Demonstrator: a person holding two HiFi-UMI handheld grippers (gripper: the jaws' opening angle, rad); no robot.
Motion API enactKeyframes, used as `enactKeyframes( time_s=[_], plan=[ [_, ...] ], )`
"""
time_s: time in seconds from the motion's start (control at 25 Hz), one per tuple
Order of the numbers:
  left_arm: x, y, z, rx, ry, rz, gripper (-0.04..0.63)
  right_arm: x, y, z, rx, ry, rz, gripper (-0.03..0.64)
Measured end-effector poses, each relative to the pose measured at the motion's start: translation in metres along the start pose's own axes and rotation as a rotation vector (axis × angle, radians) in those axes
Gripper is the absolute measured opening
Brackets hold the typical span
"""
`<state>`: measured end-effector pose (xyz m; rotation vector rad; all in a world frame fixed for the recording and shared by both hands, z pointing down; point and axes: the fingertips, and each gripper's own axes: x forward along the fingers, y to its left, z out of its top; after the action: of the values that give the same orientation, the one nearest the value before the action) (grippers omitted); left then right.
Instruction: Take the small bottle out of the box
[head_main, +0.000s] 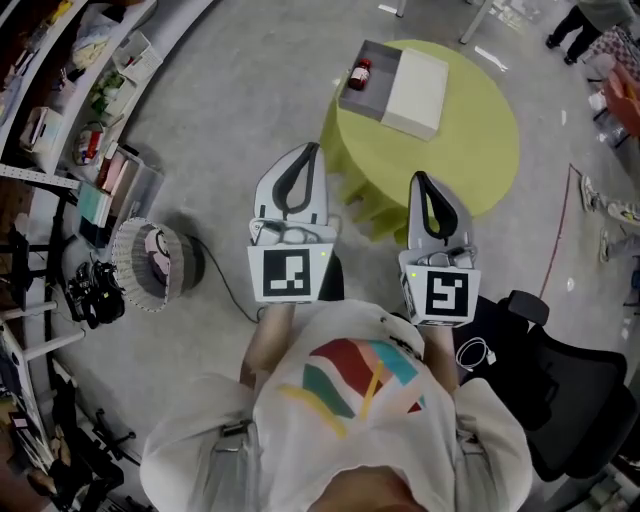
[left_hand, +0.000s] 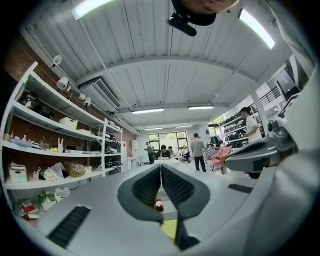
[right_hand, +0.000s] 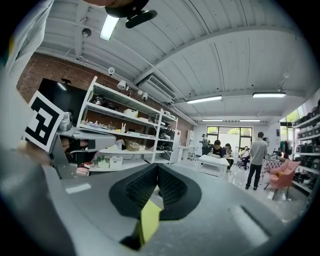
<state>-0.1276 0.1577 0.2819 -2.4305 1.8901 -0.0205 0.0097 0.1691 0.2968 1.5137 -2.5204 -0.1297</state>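
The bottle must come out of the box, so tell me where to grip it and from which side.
Grip the small bottle across its body, coming straight down from above. It seems to lie flat in the open grey box, close to a wall, so the walls block a side approach.

The floor (head_main: 230, 100) is bare grey concrete. A round table (head_main: 480, 150) under a yellow-green cloth stands on it, with a black office chair (head_main: 570, 400) nearby. White open shelves (left_hand: 55, 150) crowded with boxes line a red brick wall (right_hand: 55, 75). The ceiling (left_hand: 165, 45) is white, ribbed and gently arched, with long strip lights (left_hand: 147, 110). Windows (right_hand: 230, 132) brighten the far end, where people (right_hand: 258, 150) gather near a white table (right_hand: 215, 161) and a pink chair (right_hand: 286, 179).
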Motion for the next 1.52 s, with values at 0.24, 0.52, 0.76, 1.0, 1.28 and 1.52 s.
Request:
enactKeyframes(
  time_s=[0.24,0.52,0.76,1.0,1.28,1.52],
  plan=[
    [0.095,0.045,0.002,-0.028,-0.008,-0.045,0.015,0.092,-0.021,0.014,-0.029,0.003,-0.017,0.003],
    [0.18,0.076,-0.002,-0.044,0.0,-0.105,0.015,0.168,-0.054,0.027,-0.046,0.003,-0.093,0.005],
    [0.214,0.085,-0.006,-0.063,0.004,-0.102,0.015,0.197,-0.073,0.03,-0.045,0.014,-0.112,0.005],
    [0.236,0.076,-0.011,-0.08,0.009,-0.096,0.015,0.209,-0.093,0.022,-0.031,0.006,-0.103,0.005],
    [0.251,0.069,-0.012,-0.072,0.031,-0.073,0.015,0.222,-0.111,0.017,0.003,0.002,-0.081,0.005],
    [0.264,0.053,-0.022,-0.061,0.06,-0.07,0.017,0.225,-0.122,0.007,0.021,0.009,-0.06,0.005]
  ],
)
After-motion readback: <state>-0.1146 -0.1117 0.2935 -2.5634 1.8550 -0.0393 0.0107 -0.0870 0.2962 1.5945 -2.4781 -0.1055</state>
